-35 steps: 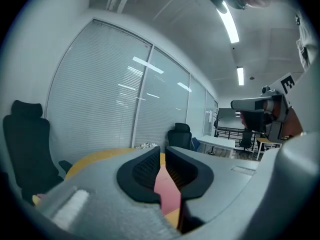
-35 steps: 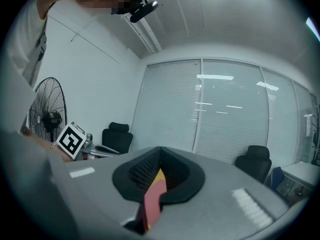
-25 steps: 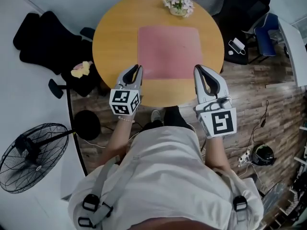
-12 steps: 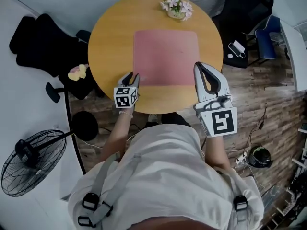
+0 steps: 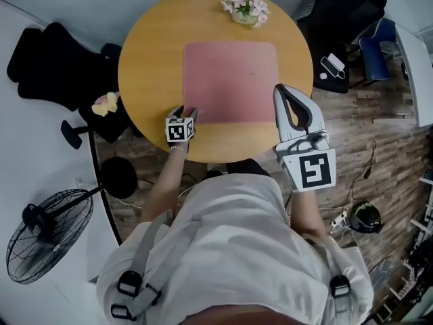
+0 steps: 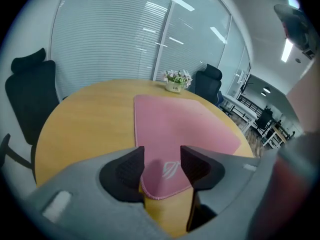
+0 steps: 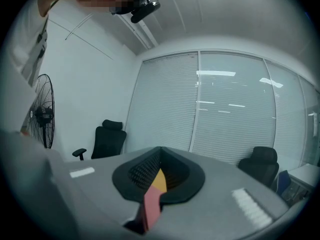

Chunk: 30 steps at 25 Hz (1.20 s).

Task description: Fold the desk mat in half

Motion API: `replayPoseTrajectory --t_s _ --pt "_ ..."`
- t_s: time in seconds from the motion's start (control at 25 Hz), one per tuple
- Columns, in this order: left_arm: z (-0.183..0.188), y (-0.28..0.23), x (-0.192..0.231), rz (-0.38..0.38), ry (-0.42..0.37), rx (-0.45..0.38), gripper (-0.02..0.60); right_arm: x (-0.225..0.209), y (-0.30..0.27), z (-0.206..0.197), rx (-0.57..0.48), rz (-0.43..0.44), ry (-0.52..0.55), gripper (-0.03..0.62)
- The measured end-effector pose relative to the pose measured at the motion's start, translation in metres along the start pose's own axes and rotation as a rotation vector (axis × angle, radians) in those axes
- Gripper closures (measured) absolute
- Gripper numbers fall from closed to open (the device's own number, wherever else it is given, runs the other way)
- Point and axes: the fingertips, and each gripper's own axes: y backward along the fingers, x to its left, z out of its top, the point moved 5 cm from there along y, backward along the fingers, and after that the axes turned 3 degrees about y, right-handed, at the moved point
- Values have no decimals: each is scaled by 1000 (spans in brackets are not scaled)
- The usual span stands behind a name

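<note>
A pink desk mat (image 5: 230, 81) lies flat on the round wooden table (image 5: 152, 59). My left gripper (image 5: 189, 113) is low at the mat's near-left corner. In the left gripper view its jaws are opening, and the mat's rounded corner (image 6: 160, 184) lies between the pads (image 6: 127, 170) without being pressed. My right gripper (image 5: 279, 91) hangs well above the table by the mat's near-right corner. Its fingertips (image 7: 160, 151) meet with nothing held. Only a sliver of pink mat and table shows through the gap behind them.
A small pot of flowers (image 5: 241, 7) stands at the table's far edge, beyond the mat. Black office chairs (image 5: 47, 53) are at the left and another (image 5: 342, 9) at the far right. A floor fan (image 5: 47, 234) stands at the near left.
My left gripper has dropped forward to the mat's near-left corner and its jaws have spread apart. The right gripper has barely moved.
</note>
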Motion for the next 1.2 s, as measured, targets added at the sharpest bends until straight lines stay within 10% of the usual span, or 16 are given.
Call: replayPoseTrajectory --t_s 0.76,1.2 --pt "-36 -45 9 44 -22 119 232 -14 -16 -6 26 33 -16 591" --pt "-38 -48 -11 11 -94 157 392 -17 -16 -20 76 35 -15 591"
